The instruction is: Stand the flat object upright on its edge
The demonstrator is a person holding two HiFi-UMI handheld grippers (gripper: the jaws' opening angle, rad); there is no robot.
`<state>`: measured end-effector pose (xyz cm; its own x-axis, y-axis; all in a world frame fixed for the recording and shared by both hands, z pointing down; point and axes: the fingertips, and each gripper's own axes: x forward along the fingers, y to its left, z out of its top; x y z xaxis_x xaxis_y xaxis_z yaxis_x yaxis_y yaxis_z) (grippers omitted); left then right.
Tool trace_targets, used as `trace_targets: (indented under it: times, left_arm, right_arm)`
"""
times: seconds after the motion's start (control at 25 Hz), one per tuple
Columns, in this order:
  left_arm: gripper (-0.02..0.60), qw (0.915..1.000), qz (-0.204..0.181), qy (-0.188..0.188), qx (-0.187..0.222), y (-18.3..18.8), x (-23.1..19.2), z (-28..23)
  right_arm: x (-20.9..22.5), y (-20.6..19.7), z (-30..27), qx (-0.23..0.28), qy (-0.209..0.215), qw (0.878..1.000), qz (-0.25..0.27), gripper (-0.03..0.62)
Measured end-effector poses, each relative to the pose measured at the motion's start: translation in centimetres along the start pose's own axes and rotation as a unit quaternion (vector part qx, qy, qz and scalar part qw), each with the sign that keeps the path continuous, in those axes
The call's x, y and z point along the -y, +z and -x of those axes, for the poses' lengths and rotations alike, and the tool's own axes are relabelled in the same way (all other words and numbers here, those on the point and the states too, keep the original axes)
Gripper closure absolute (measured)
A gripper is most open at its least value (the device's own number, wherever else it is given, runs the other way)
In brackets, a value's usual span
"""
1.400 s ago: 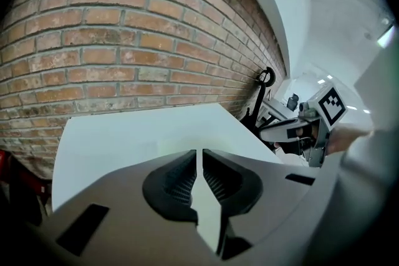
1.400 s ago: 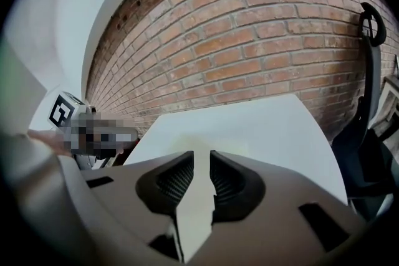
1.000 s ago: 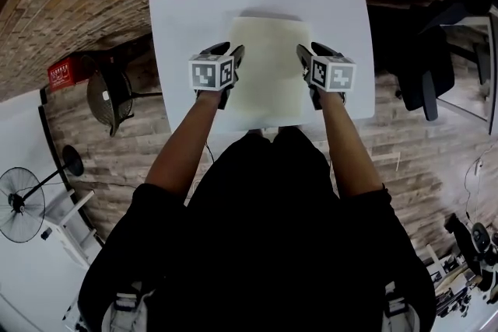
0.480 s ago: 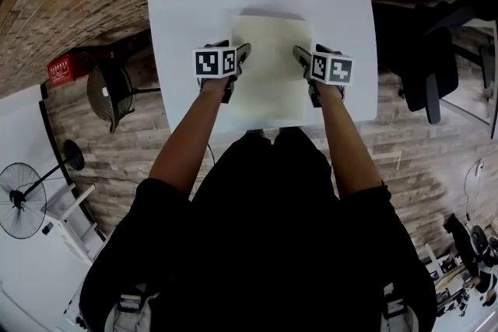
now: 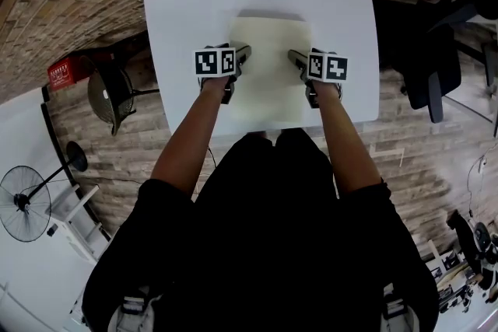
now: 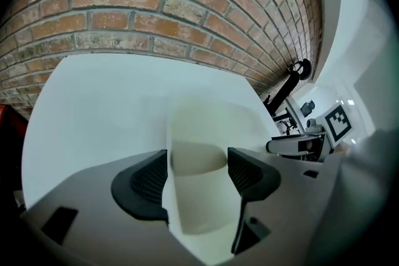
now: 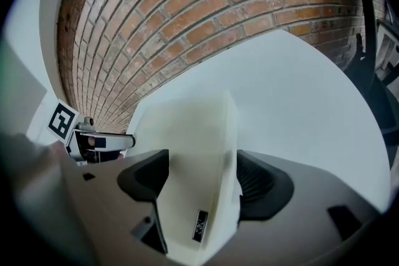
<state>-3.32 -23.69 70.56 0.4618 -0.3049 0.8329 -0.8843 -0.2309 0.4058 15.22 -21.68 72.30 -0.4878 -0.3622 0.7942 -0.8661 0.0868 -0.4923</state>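
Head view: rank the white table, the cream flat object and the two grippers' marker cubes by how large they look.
1. White table, largest.
2. Cream flat object, lying on it.
3. Left marker cube and right marker cube: they look alike, so I cannot rank one above the other.

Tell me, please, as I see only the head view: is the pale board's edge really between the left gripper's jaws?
Observer: Yes. In the left gripper view the jaws of the left gripper have just been opening and stand apart, with the left edge of the pale board between them.
Operator: And the right gripper, please?
Observer: Its jaws have also just been opening, and the board's right edge sits between them.
Operator: Is anything marked on the board?
Observer: A small dark label shows on it, close by the right gripper's jaws.
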Motion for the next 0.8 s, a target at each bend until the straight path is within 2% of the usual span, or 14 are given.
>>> trace_targets:
  times: [0.44, 0.8]
  left_arm:
    - [0.281, 0.9995, 0.008, -0.003, -0.029, -0.6, -0.3, -1.5]
    - [0.273, 0.999, 0.028, -0.022, -0.029, -0.7, -0.6, -1.9]
  right_arm:
    - [0.4, -0.7, -1.1, -0.02, 0.031, 0.999, -0.033, 0.261]
    - [0.5, -0.7, -1.4, -0.028, 0.038, 0.998, -0.037, 0.269]
